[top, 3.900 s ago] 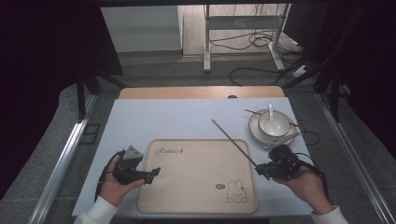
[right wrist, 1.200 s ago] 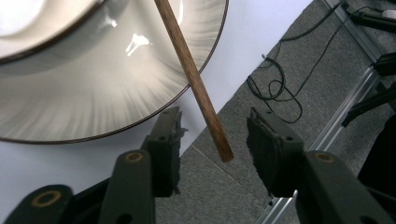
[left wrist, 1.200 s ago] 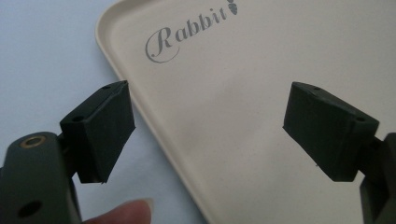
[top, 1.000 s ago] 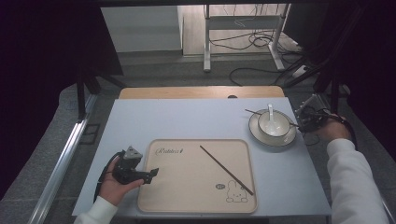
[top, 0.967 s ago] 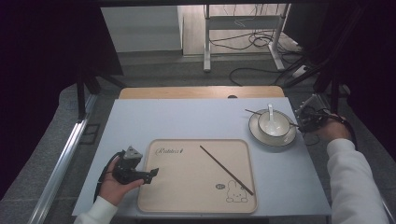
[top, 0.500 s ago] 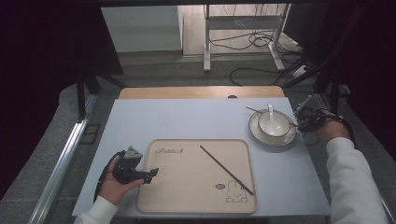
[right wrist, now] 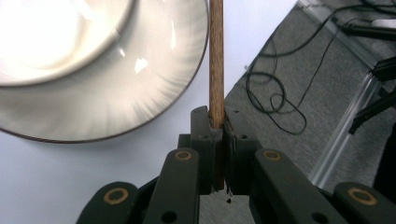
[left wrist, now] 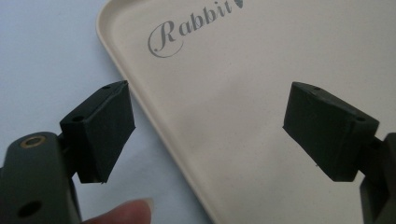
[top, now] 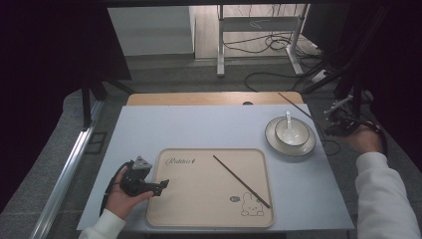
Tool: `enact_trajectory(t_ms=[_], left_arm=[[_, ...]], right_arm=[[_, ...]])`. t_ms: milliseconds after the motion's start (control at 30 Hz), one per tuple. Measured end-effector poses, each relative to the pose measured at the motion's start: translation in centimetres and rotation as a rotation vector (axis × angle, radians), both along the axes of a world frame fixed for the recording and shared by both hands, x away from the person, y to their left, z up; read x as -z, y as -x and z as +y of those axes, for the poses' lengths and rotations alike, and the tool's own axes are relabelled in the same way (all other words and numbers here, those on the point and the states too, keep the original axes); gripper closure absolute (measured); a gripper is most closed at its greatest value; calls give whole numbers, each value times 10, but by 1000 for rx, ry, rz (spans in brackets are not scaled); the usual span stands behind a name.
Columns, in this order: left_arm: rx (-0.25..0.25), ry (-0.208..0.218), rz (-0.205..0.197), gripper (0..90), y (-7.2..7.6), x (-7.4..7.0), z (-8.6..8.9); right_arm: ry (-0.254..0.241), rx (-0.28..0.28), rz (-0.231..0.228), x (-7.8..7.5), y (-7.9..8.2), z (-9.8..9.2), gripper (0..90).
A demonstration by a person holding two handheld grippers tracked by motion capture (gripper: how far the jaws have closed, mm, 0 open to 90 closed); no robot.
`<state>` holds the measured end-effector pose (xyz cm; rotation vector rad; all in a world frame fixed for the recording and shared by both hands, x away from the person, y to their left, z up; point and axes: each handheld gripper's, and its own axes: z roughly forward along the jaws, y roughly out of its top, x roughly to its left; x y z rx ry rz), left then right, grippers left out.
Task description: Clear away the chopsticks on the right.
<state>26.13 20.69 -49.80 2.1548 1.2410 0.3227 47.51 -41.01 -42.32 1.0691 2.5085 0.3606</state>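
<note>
Chopstick [right wrist: 216, 56] is clamped between the right gripper's [right wrist: 217, 122] just-closed jaws at the plate's [top: 271, 141] three o'clock. It should be carried level to the tray [top: 199, 199] and laid beside its mate [top: 241, 180].

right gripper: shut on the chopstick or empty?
Shut on it. In the right gripper view, the right gripper has both jaws pressed against the chopstick, which runs up past the plate. The jaws have just been closing.

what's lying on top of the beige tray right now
One dark chopstick lies slantwise on the tray; nothing else is on it. The right gripper holds another chopstick beside the plate.
</note>
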Motion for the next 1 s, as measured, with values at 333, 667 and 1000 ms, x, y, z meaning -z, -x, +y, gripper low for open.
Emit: enact_trajectory(t_ms=[333,667,1000], left_arm=[[16,-2,-5,167,0,-1,-1],[15,10,-22,167,2,-6,-2],[-1,24,-49,169,6,-10,-1]], right_arm=[[-219,28,-20,-39,55,30,832],[-321,-78,32,-35,129,100,830],[-264,-163,110,-14,160,144,828]])
